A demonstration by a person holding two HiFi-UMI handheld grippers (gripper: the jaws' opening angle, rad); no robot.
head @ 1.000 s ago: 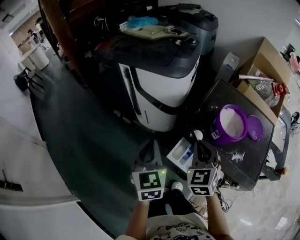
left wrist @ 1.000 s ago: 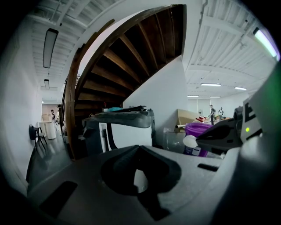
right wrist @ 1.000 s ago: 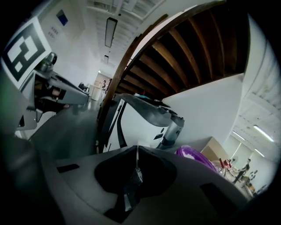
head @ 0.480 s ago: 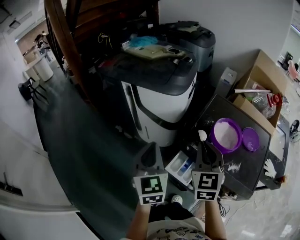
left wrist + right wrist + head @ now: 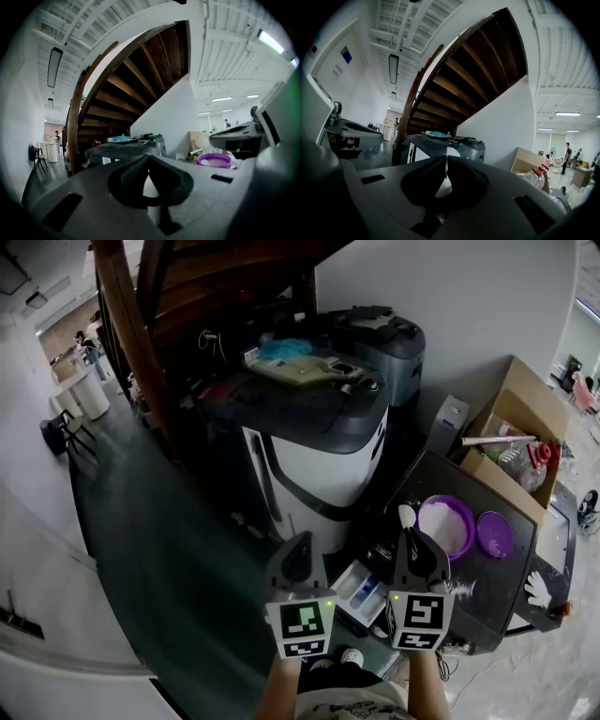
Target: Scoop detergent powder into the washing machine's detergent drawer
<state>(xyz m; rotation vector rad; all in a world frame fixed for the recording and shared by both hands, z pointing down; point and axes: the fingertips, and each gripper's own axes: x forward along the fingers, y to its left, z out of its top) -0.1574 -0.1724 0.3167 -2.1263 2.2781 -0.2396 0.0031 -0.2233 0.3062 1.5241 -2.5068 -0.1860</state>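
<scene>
The washing machine [image 5: 319, 446] stands white-fronted under a dark top, and its detergent drawer [image 5: 361, 589] is pulled out, white with a blue insert. A purple tub [image 5: 448, 526] of white powder sits on the black table [image 5: 487, 601], its lid [image 5: 494, 533] beside it. The tub [image 5: 214, 160] also shows in the left gripper view. My right gripper [image 5: 410, 538] hovers just left of the tub, shut on a white scoop [image 5: 406, 515] that sticks out past its tips. My left gripper [image 5: 298, 554] is shut on nothing, left of the drawer.
Spilled powder [image 5: 459, 589] lies on the table near the tub. A cardboard box [image 5: 511, 460] with a bottle [image 5: 534, 176] stands behind the table, and a grey machine [image 5: 375, 334] behind the washer. A dark wooden stair [image 5: 122, 334] rises at left.
The head view has tilted up and the scene has slid down. Both grippers stay side by side over the drawer; the right one with the scoop has edged closer to the tub.
</scene>
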